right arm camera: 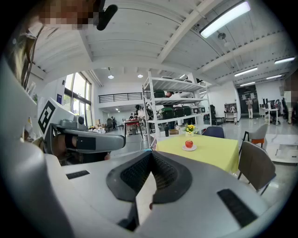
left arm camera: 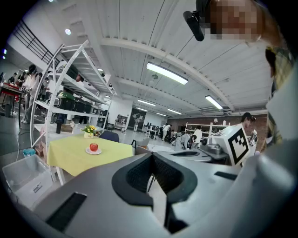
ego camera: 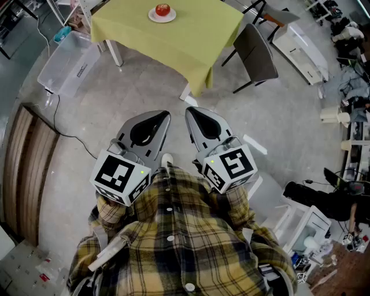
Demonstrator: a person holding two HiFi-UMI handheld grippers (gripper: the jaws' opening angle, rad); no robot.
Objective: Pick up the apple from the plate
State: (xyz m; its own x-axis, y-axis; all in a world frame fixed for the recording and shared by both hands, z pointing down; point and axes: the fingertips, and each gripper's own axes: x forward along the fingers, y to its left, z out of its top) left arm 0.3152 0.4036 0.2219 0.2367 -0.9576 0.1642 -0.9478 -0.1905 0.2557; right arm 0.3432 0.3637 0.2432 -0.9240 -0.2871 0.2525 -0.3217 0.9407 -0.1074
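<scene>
A red apple (ego camera: 162, 10) rests on a small white plate (ego camera: 154, 17) on a table with a yellow cloth (ego camera: 191, 34), far ahead of me. The left gripper view shows the apple (left arm camera: 93, 147) at the left, the right gripper view shows the apple (right arm camera: 189, 144) right of centre. Both grippers are held close to my chest, well short of the table. My left gripper (ego camera: 162, 114) and my right gripper (ego camera: 191, 110) are shut, jaw tips meeting, nothing between them. The tips of the left gripper (left arm camera: 152, 155) and of the right gripper (right arm camera: 151, 153) also touch in their own views.
A grey chair (ego camera: 256, 53) stands at the table's right side. A clear plastic bin (ego camera: 66, 63) sits on the floor left of the table. A white shelf rack (right arm camera: 174, 104) stands behind the table. A small pot of yellow flowers (right arm camera: 189, 128) is on the cloth. People stand in the background.
</scene>
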